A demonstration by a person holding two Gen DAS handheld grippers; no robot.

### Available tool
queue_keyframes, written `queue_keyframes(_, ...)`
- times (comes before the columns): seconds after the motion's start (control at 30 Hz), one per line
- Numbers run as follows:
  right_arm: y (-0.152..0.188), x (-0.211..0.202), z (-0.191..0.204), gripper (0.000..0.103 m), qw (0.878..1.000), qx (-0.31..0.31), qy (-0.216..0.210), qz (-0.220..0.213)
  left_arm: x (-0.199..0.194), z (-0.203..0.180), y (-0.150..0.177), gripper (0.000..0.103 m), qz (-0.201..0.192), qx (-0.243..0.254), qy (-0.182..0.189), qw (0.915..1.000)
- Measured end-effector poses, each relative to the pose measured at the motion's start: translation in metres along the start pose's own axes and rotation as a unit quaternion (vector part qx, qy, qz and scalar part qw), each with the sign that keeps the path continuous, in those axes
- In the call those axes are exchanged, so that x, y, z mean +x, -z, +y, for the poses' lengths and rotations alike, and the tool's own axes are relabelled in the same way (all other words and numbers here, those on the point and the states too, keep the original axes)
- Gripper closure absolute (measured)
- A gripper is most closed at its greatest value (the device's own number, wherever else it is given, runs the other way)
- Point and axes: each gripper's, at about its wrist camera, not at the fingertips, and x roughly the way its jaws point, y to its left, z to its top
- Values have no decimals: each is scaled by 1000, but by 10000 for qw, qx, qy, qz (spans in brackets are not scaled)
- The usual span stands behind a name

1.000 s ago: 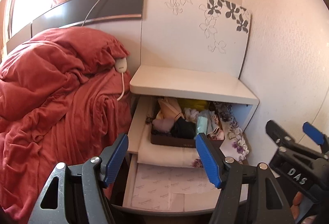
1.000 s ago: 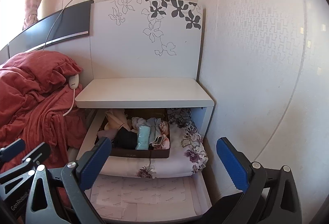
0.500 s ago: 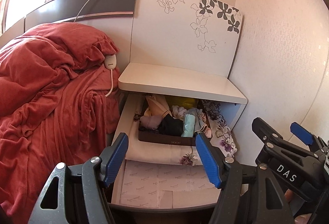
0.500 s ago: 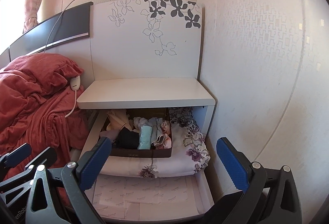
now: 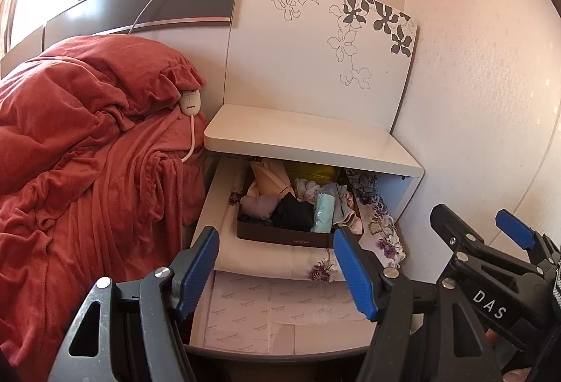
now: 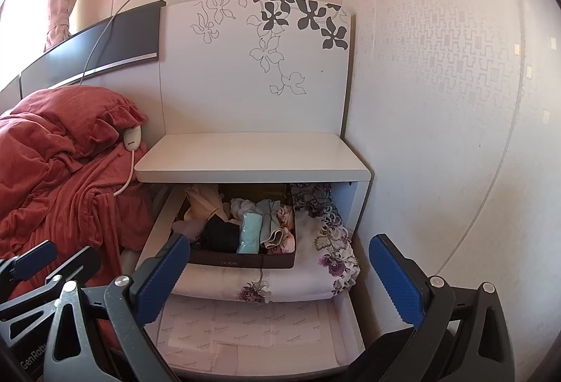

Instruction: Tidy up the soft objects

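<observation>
both claws gape before the clothes box [image 5: 280, 236].

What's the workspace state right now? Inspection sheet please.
Surface: nightstand top bare; drawer below pulled open, paper-lined.
Job's things: dark box of rolled soft garments, sitting on folded floral bedding.
Clutter: nothing seen.
Grippers: left gripper and right gripper both open, empty, short of the drawer.
Cables: white cord with controller lying on red blanket.
Surroundings: bed headboard, wallpapered wall.

"DAS" on right gripper [image 5: 491, 231]
</observation>
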Motion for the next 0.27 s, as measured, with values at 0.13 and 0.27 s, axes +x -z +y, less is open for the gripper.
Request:
queue_keyframes(0.13, 3, 3, 1, 0, 10000, -31, -32, 73, 0, 0, 1, 42, -36, 44, -80, 10000)
queue_keyframes(0.27, 4, 5, 1, 0, 9999, -42, -34, 108, 0, 0, 1, 43, -43, 67, -39, 10000)
